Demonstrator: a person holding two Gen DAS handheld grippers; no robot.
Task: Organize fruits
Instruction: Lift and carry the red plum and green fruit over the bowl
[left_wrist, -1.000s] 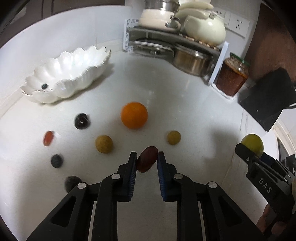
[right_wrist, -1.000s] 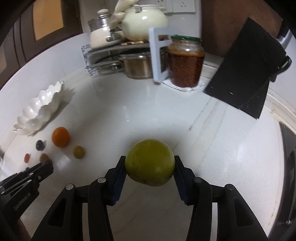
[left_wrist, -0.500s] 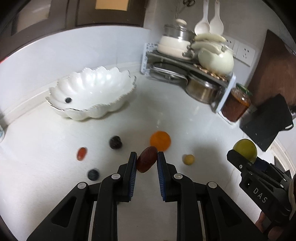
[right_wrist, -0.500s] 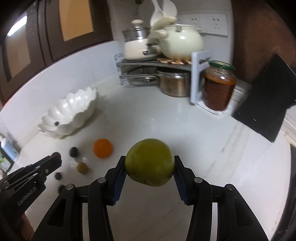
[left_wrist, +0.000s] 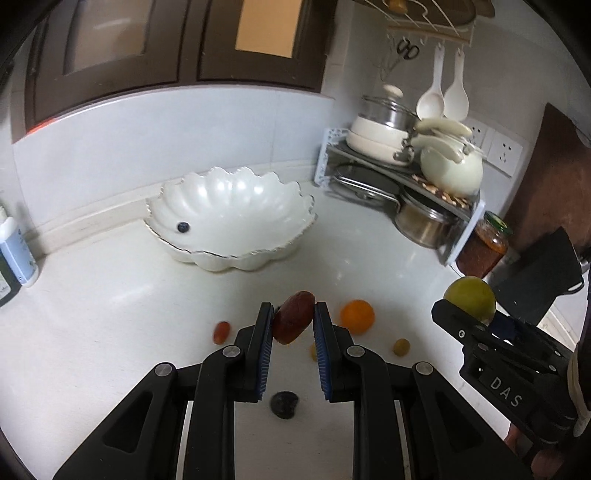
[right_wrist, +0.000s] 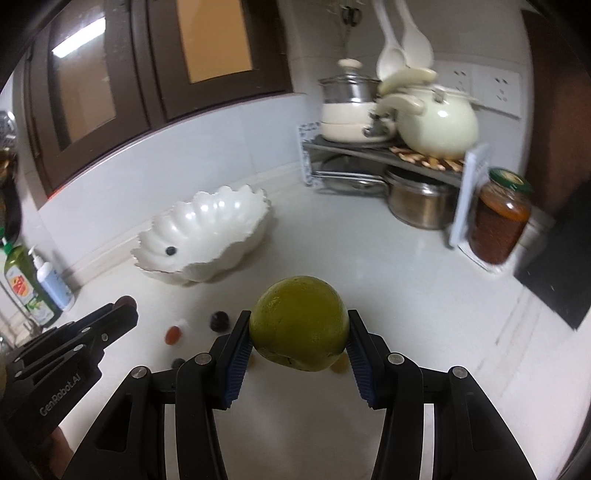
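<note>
Both tongs have lifted off the worktop (left_wrist: 110, 295) since a second ago, each carrying its fruit, and the shell bowl (left_wrist: 236, 206) now sits nearer the middle of both views instead of off to the side. Left tongs (left_wrist: 293, 321) pinch a dark red date (left_wrist: 291, 322), tilted between the blue pads and held clear of the surface. Right tongs (right_wrist: 299, 332) are clamped on a big green citrus (right_wrist: 299, 326), pads pressing its two sides; from the left camera the same citrus (left_wrist: 470, 298) shows at the right edge, well apart from the date.

Inside the bowl lies one blueberry (left_wrist: 183, 227), near its left wall. Loose on the worktop below the left tongs are an orange (left_wrist: 357, 316), a small red fruit (left_wrist: 221, 331), a small yellow-green fruit (left_wrist: 400, 347) and a dark plum (left_wrist: 284, 404). Behind, in the corner, a rack (left_wrist: 406, 173) holds pots and a cream kettle (left_wrist: 452, 170), with a jar (left_wrist: 482, 251) of red paste beside it.
</note>
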